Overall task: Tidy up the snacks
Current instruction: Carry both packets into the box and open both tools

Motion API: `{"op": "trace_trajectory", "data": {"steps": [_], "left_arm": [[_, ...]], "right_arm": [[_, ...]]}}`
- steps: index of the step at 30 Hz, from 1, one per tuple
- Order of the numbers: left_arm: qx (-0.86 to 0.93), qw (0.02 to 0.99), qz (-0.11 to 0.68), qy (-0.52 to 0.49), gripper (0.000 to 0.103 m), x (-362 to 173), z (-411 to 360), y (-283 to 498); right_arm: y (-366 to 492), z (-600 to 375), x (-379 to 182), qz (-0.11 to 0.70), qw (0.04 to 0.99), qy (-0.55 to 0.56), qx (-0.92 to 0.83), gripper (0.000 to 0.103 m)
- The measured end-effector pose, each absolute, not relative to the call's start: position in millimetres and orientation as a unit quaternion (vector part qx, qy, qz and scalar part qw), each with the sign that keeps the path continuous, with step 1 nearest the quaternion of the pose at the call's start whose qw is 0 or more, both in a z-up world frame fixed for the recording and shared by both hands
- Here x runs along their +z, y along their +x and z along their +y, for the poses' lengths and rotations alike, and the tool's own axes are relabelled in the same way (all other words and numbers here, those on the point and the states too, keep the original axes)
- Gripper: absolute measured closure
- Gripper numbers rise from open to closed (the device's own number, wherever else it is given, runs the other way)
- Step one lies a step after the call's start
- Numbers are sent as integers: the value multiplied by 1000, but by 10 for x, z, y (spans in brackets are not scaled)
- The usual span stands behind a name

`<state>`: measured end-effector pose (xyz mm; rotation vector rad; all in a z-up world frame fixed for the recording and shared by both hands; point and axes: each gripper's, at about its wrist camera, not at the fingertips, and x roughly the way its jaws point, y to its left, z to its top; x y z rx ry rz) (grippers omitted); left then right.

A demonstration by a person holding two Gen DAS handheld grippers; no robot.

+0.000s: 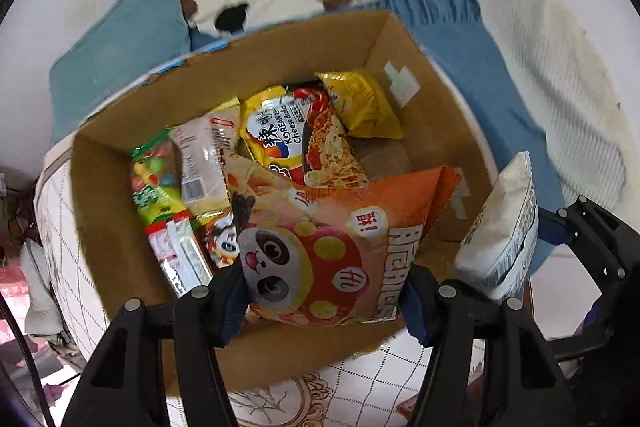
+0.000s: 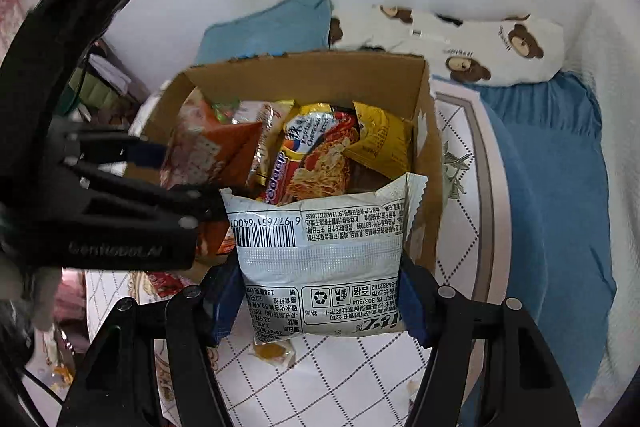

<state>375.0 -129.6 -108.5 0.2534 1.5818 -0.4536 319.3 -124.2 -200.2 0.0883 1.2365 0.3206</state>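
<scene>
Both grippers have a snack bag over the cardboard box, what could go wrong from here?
1. The left gripper pinches the orange panda bag only at its bottom edge, so the bag may slip or swing.
2. The right gripper with the white bag is close beside it; the two could bump over the cardboard box.
3. The box is already crowded with noodle packets, so dropped bags may land on top and slide out.

bright, even indoor light with soft shadows inside the cardboard box (image 1: pixel 432 131), slight motion blur throughout, and strong fisheye bending with black corners.
</scene>
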Motion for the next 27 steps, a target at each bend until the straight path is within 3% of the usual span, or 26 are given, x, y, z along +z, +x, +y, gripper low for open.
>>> {"op": "trace_trajectory", "data": {"steps": [10, 13, 14, 17, 19, 20, 27], "left_arm": [[-201, 549, 810, 53, 41, -1665, -1362, 4007], [-196, 523, 829, 30, 41, -1778, -1325, 3984], [-193, 519, 832, 20, 40, -1803, -1309, 3987], [-192, 523, 831, 15, 30, -1823, -1297, 3989], [-189, 531, 826, 12, 9, -1793, -1281, 3998], [-185, 535, 824, 9, 6, -1778, -1267, 4003], [-175, 594, 785, -32, 6, -1641, -1022, 4095]], "right_arm": [[3380, -1302, -2430, 646, 745, 65, 152, 30], [3382, -1296, -2512, 664, 729, 72, 150, 8], [3384, -1297, -2530, 667, 727, 71, 146, 6], [3380, -1289, -2529, 668, 728, 63, 139, 5], [3383, -1282, -2546, 669, 728, 59, 137, 5], [3388, -1268, -2568, 671, 728, 54, 135, 5], [3384, -1242, -2507, 667, 734, 41, 122, 5]]}}
